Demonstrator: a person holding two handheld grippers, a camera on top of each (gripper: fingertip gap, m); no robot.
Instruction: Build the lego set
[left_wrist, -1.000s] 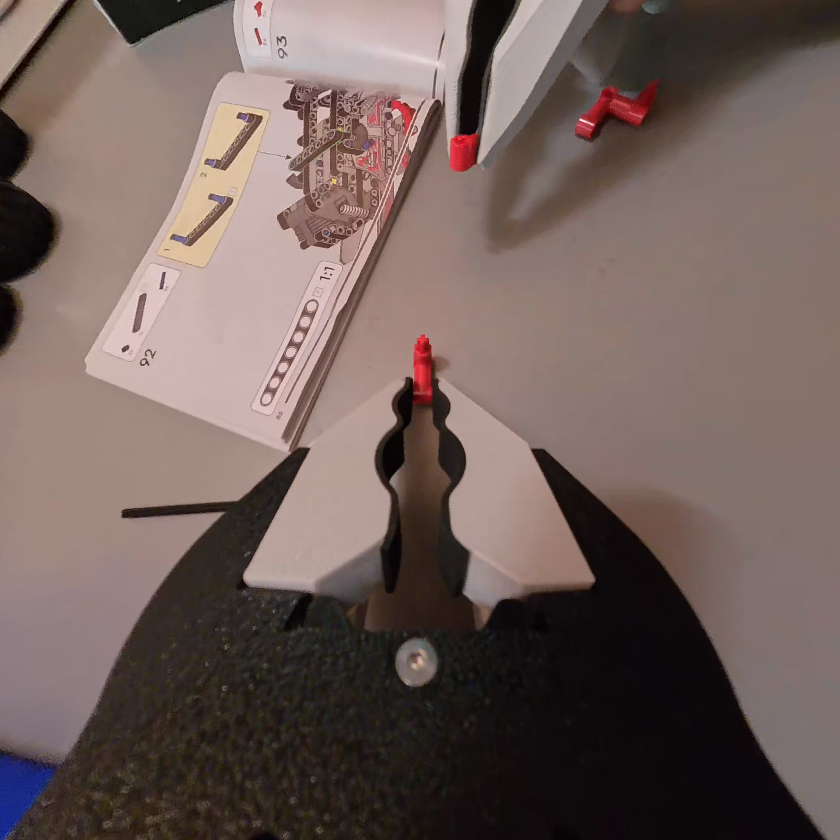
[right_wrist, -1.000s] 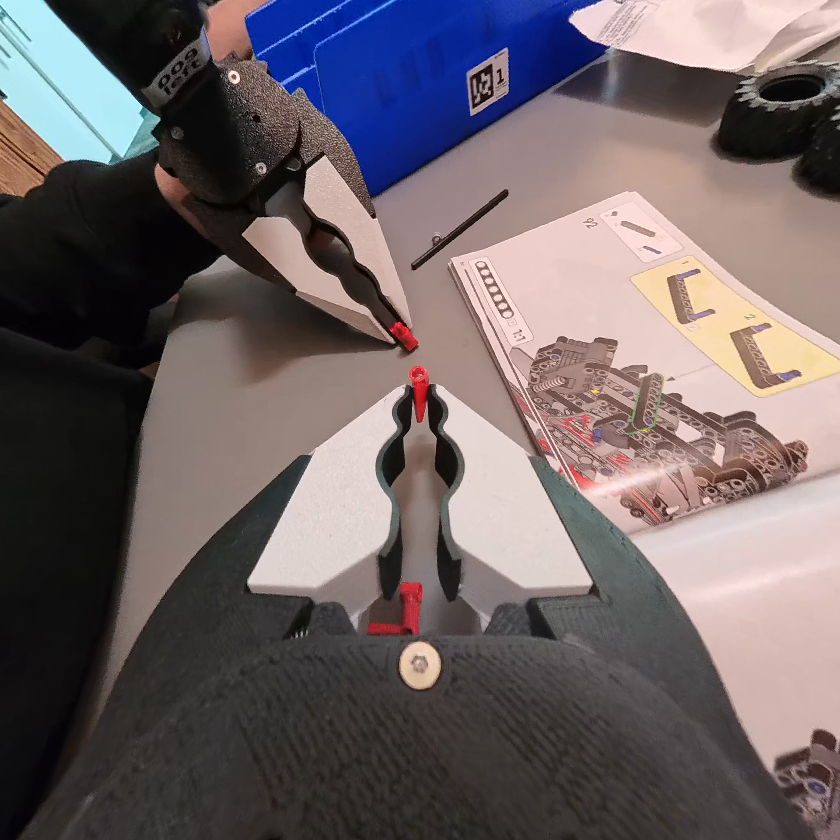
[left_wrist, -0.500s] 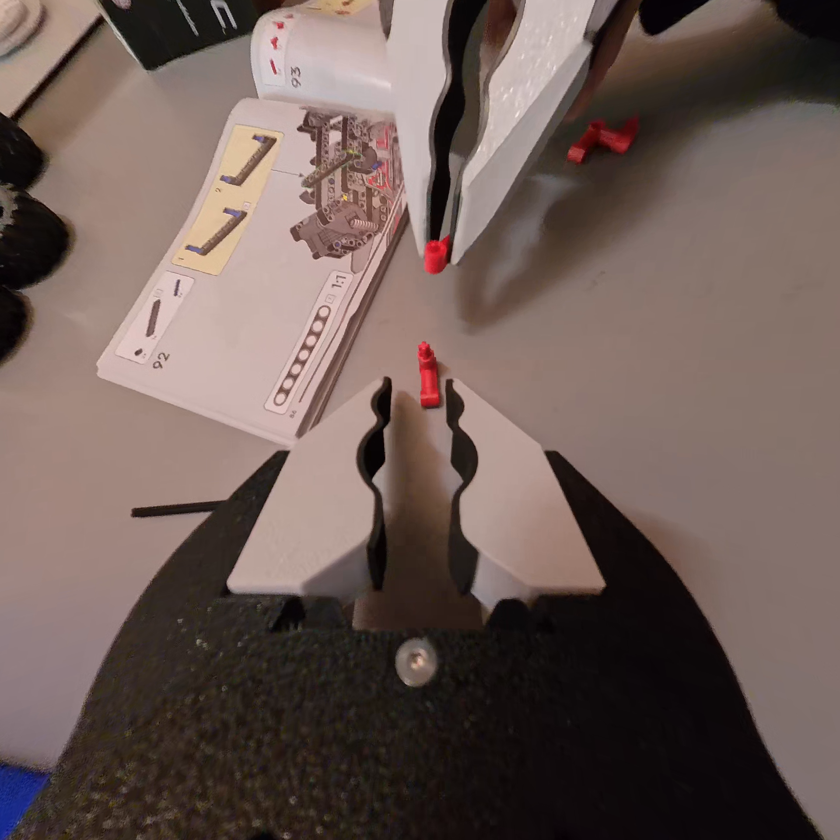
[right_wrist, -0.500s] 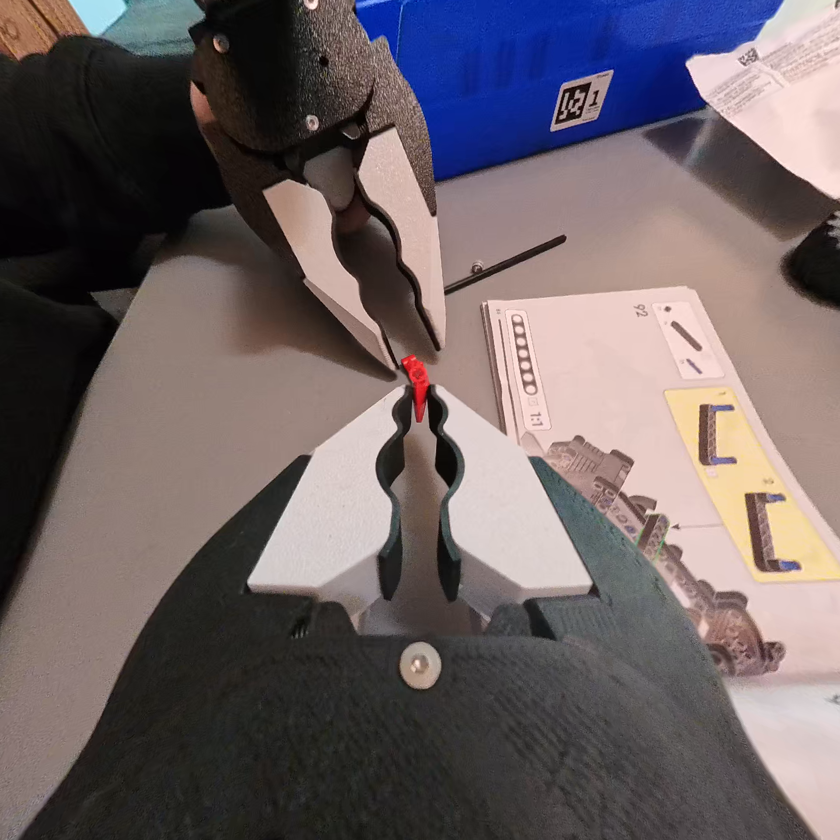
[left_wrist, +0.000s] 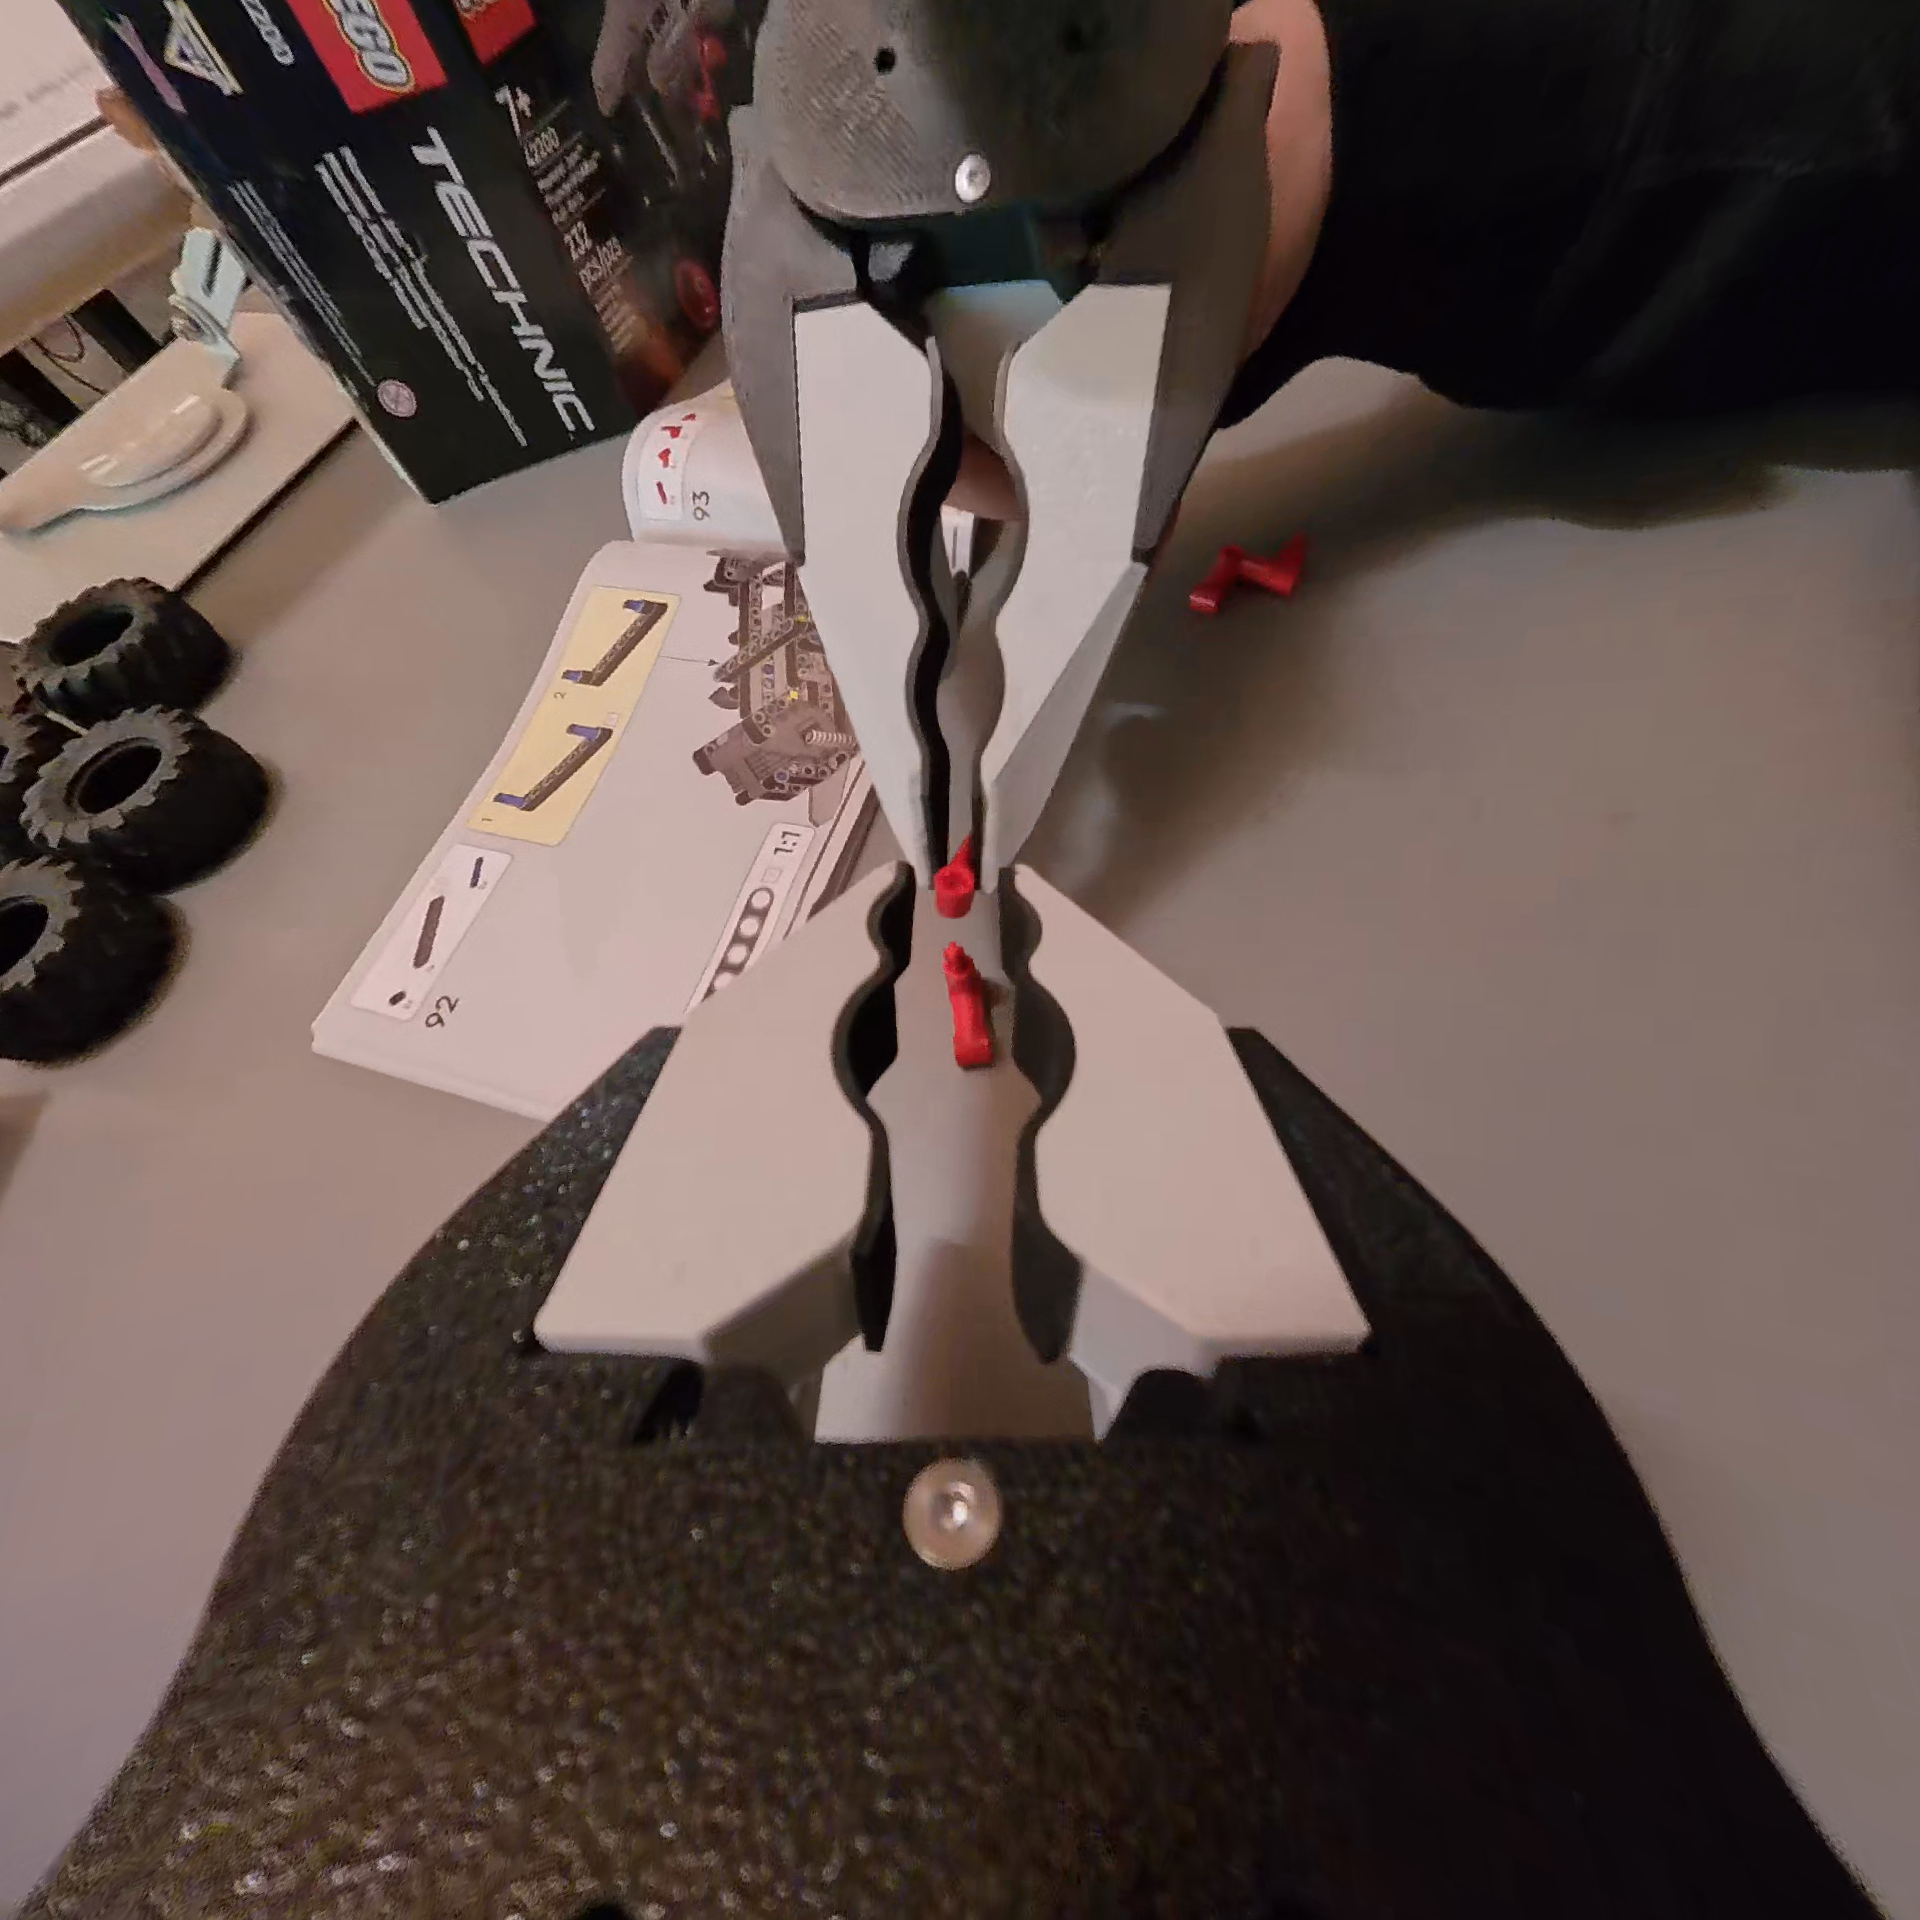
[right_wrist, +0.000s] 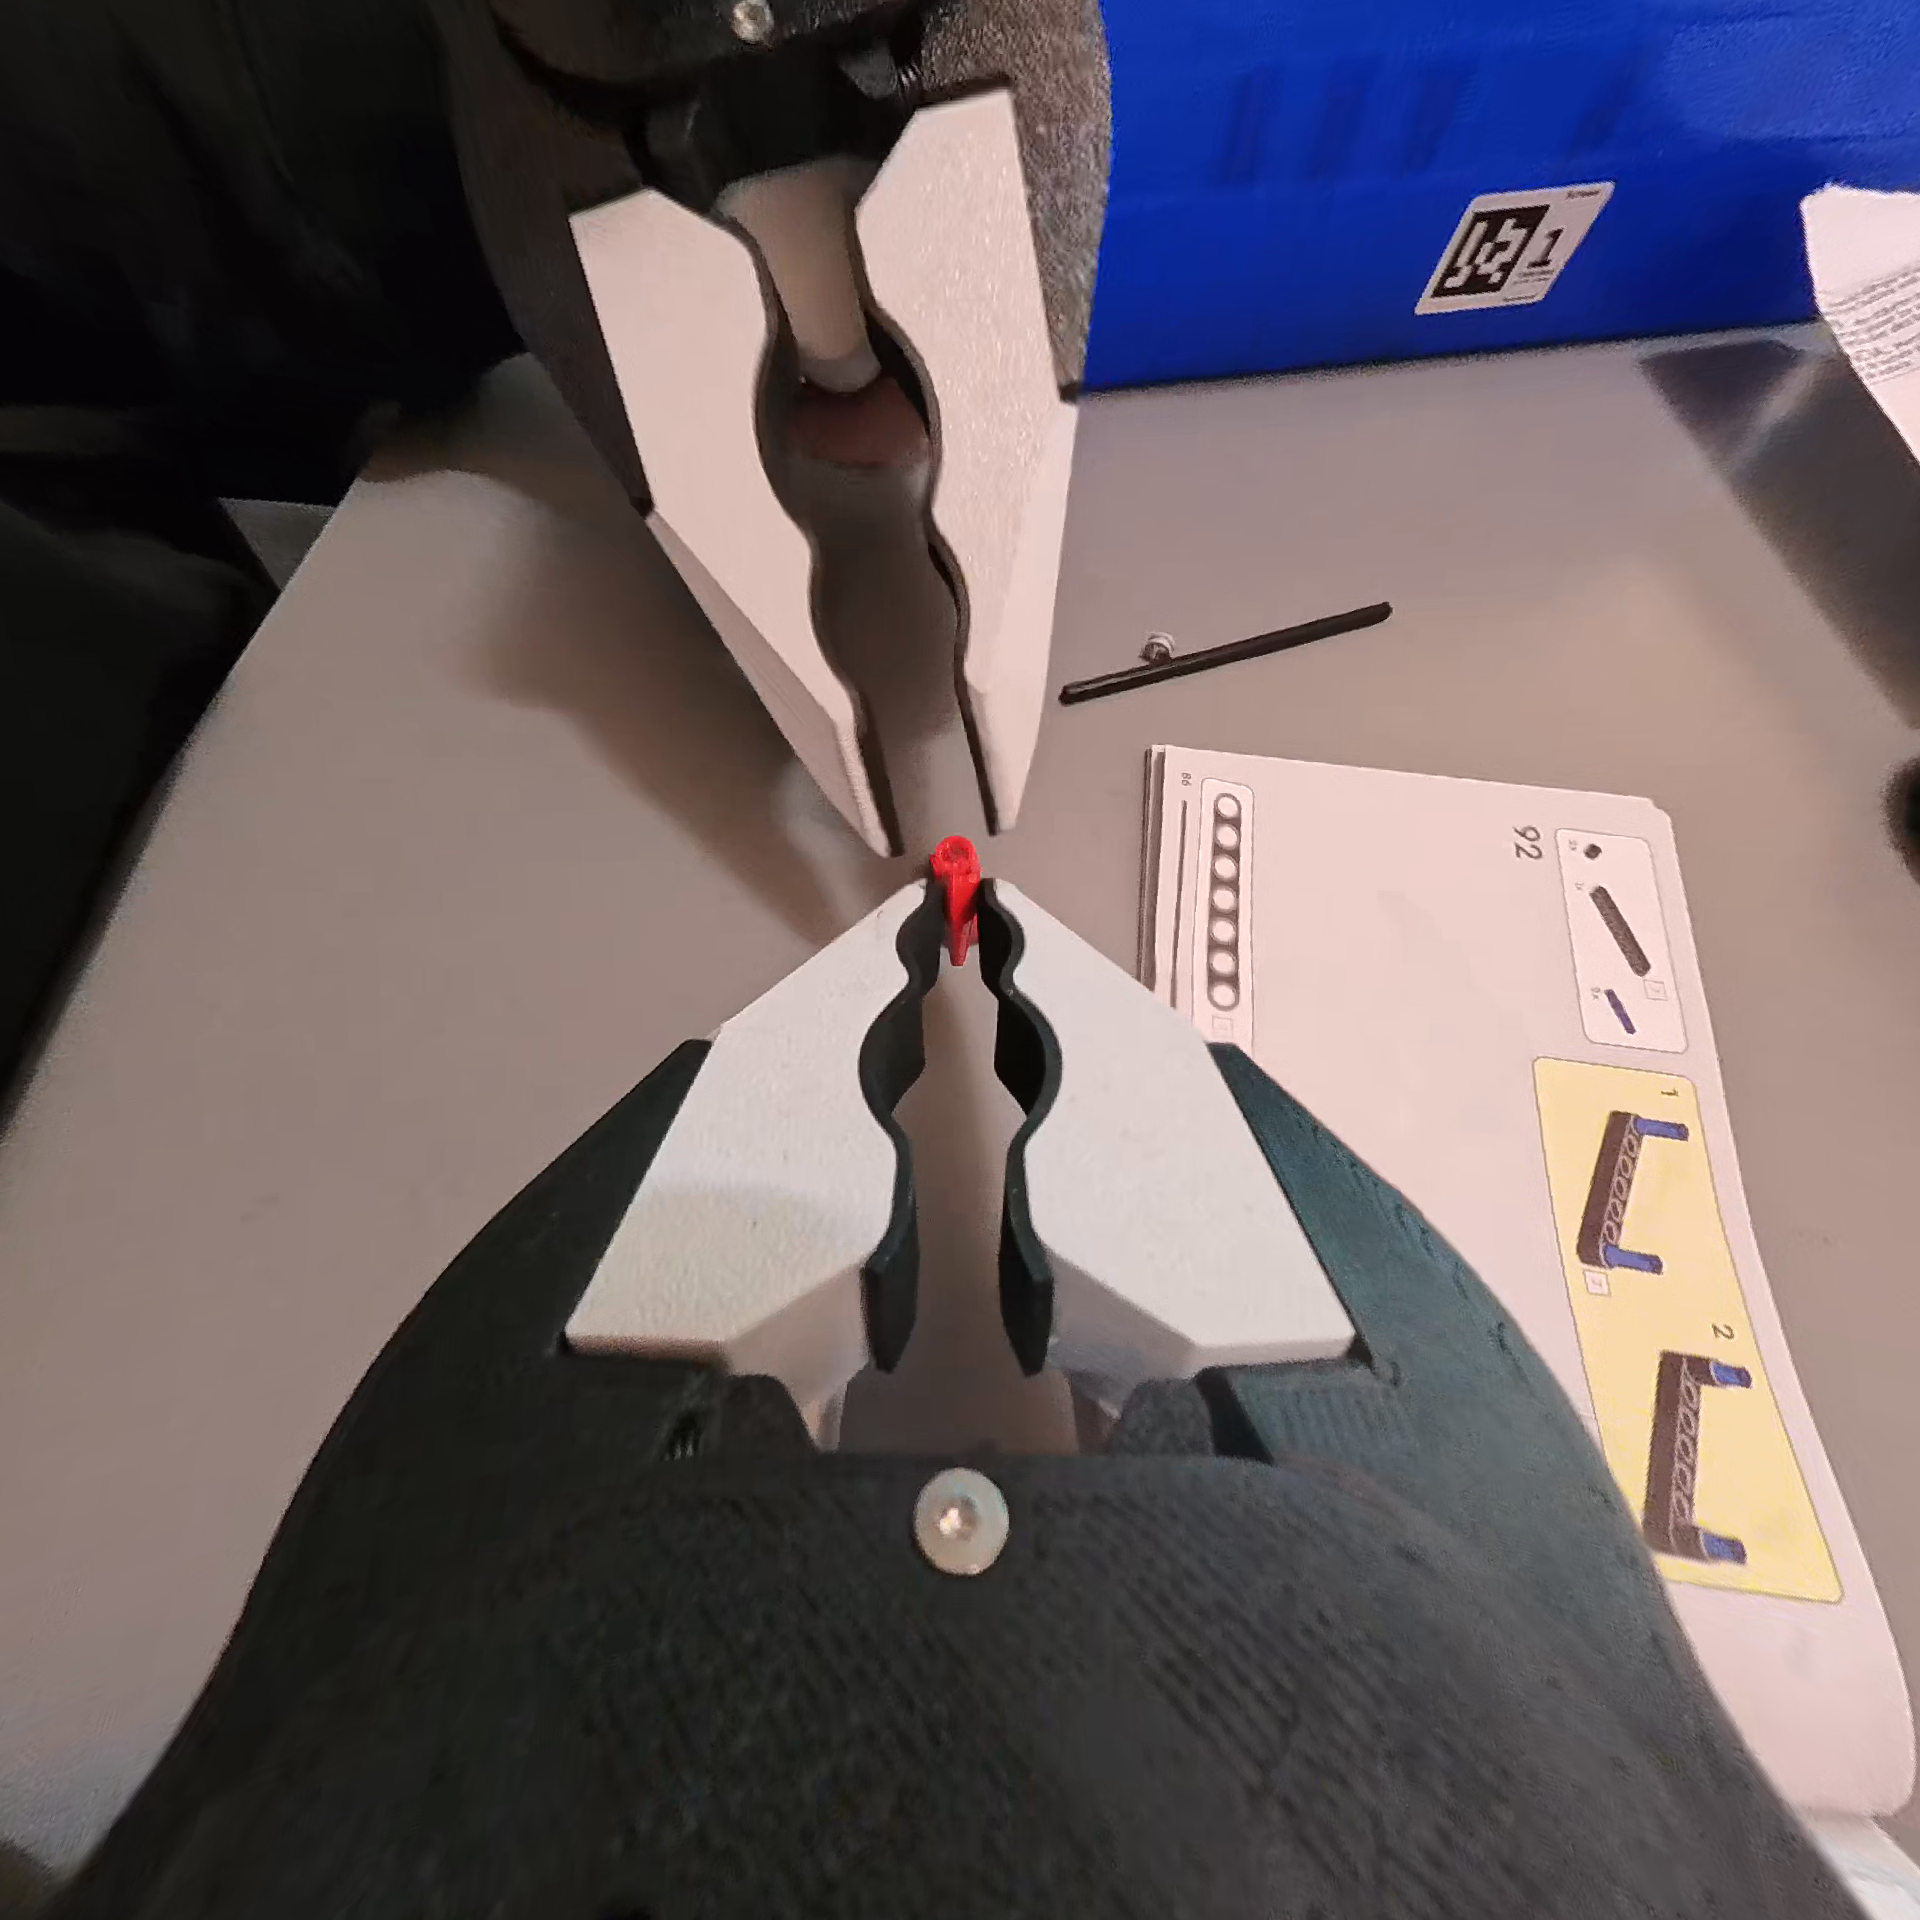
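red pieces (left_wrist: 968, 1006) 3 | tyres (left_wrist: 135, 779) 4 | booklet (left_wrist: 540, 831) 1 | black rod (right_wrist: 1226, 655) 1 | box (left_wrist: 416, 239) 1

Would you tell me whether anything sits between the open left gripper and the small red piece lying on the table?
Nothing visible does. The red piece lies on the bare grey table between the left gripper's open fingers. The right gripper, shut on another red pin, hovers just beyond, tip to tip.
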